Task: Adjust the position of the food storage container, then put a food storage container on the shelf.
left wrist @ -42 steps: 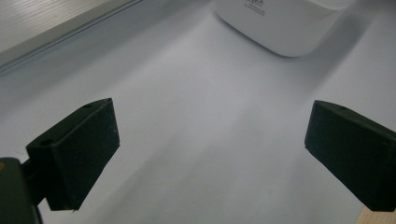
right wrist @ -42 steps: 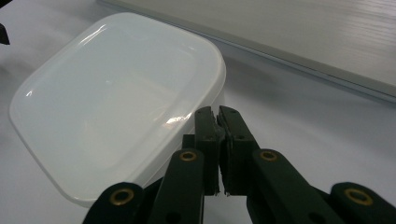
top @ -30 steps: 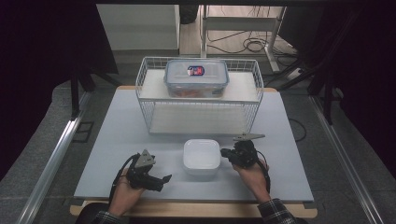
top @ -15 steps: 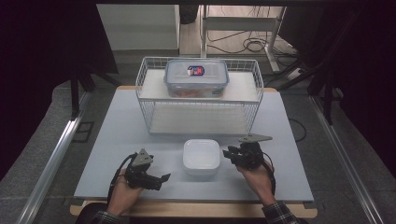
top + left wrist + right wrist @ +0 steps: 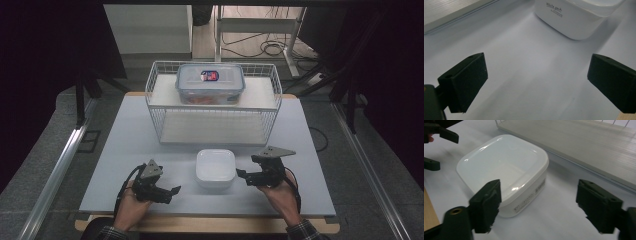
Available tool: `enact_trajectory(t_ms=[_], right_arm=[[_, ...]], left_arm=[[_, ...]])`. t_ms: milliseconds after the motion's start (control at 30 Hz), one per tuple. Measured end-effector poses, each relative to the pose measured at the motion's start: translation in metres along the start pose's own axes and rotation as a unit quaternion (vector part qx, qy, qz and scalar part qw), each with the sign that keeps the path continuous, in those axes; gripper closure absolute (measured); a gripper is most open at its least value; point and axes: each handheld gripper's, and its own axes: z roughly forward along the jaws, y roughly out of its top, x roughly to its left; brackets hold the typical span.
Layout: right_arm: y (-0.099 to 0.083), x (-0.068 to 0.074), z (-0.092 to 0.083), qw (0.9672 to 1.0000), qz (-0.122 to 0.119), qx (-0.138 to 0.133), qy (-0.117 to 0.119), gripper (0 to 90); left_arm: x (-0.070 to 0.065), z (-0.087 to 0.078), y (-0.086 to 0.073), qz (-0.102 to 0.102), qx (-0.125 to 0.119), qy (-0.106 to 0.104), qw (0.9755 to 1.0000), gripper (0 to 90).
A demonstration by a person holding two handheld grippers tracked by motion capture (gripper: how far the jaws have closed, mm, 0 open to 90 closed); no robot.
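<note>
1. Left gripper (image 5: 167, 192), nearest the person, low over the front of the worktop (image 5: 125, 150); jaws apart with nothing between them; since a second ago it has drifted only slightly, and it points toward the white container (image 5: 215, 167) from that container's left.
2. Right gripper (image 5: 243, 176), jaws likewise spread and empty; over the last second it has come down and inward from a spot beside the container's far right corner to just off its right side; in the right gripper view the white container (image 5: 506, 170) lies ahead between the two open jaws, nearer the left one.
3. White container, lidded, square with rounded corners, standing on the worktop between the two grippers and just in front of the wire basket (image 5: 212, 102); it has not moved; neither gripper touches it yet; judged from the closing approach, a grasp from the right side is being lined up.
4. Wire basket at the rear of the worktop; a clear lidded box (image 5: 210, 82) rests on its upper shelf, unchanged.
</note>
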Motion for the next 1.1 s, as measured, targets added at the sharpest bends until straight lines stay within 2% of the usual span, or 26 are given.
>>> enact_trajectory(t_ms=[100, 200, 367, 700, 900, 967, 1033, 1100], right_arm=[[-0.004, 0.003, 0.001, 0.9999, -0.013, 0.009, 0.006, 9.2], [-0.007, 0.004, 0.001, 0.9997, -0.012, 0.014, 0.012, 7.0], [-0.007, 0.003, 0.001, 0.9998, -0.005, 0.011, 0.016, 5.8], [-0.004, 0.008, 0.006, 0.9997, -0.016, 0.016, 0.011, 4.0], [0.003, 0.012, 0.008, 0.9997, -0.003, 0.016, 0.018, 1.6], [0.006, 0.013, 0.009, 0.9996, 0.001, 0.017, 0.023, 1.9], [0.010, 0.015, 0.010, 0.9994, 0.002, 0.024, 0.022, 6.6], [0.013, 0.016, 0.011, 0.9994, 0.003, 0.028, 0.021, 11.7]], left_arm=[[0.000, 0.000, 0.000, 0.001, 0.001, 0.001, 1.0000, 2.6], [0.001, 0.000, 0.000, -0.002, 0.001, -0.001, 1.0000, 2.5], [0.002, -0.001, 0.000, -0.012, -0.003, -0.007, 0.9999, 2.3], [0.004, -0.002, 0.008, -0.032, -0.010, -0.022, 0.9992, 3.0], [0.004, 0.002, 0.022, -0.040, -0.011, -0.035, 0.9986, 2.8], [0.005, 0.003, 0.029, -0.043, -0.015, -0.047, 0.9979, 2.8], [0.005, 0.004, 0.037, -0.047, -0.017, -0.057, 0.9971, 3.8], [0.004, 0.007, 0.045, -0.043, -0.016, -0.057, 0.9973, 5.7]])
